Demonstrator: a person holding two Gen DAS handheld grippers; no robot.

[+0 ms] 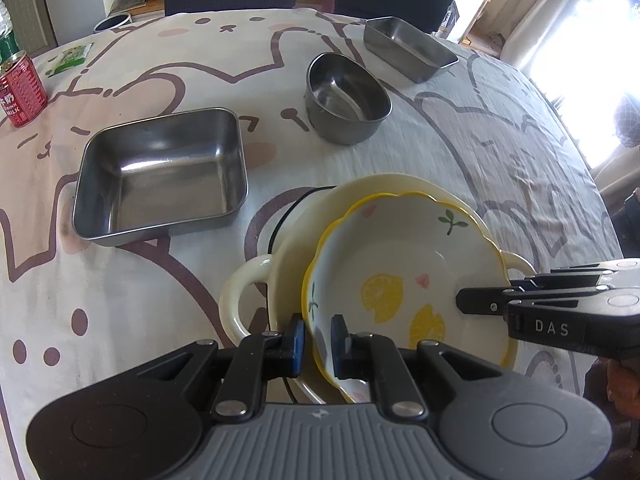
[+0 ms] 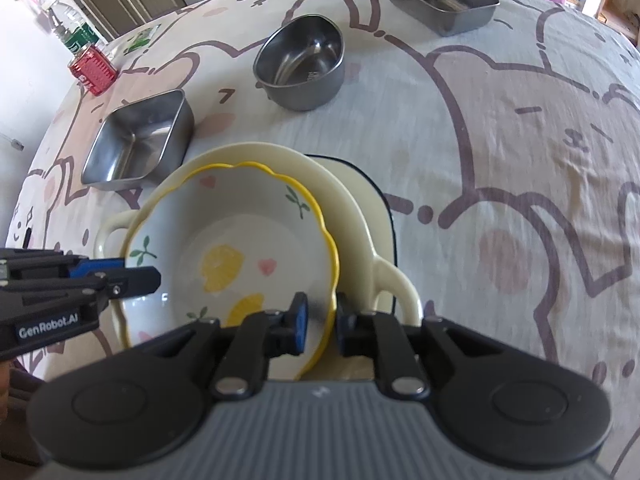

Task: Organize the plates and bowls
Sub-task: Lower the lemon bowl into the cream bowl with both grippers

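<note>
— Two grippers were on one bowl, weren't they?

— Yes. The lemon-patterned bowl (image 1: 400,264) with the wavy yellow edge sat at the near side of the surface (image 1: 500,140), inside a cream two-handled dish (image 1: 288,248). That dish sat on a cream plate with a dark rim (image 2: 376,200). The bowl looked tilted within the dish. I could not tell whether its underside rested on the dish.

— And the left gripper?

— The left gripper (image 1: 318,336) was clamped on the bowl's near left rim, one blue pad outside the wall and one inside, both close against it.

— The right one too?

— Not the same. The right gripper (image 2: 322,320) straddled the near right rim, with the rim between its fingers. But its jaws stood a little apart: the inner pad showed a gap to the bowl's wall, so it was not pressing.

— What else lay on the cloth?

— Three steel pieces, all apart from the stack. A square steel tray (image 1: 160,172) lay to the left and a little farther off. An oval steel bowl (image 1: 344,96) stood beyond the stack. A rectangular steel tray (image 1: 408,48) was farther still, towards the right. All three looked bare inside.

— Anything at the far left?

— A red can (image 1: 22,88) stood there near the edge, with a clear bottle (image 2: 68,28) just behind it. A green packet (image 1: 70,58) lay flat nearby.
</note>
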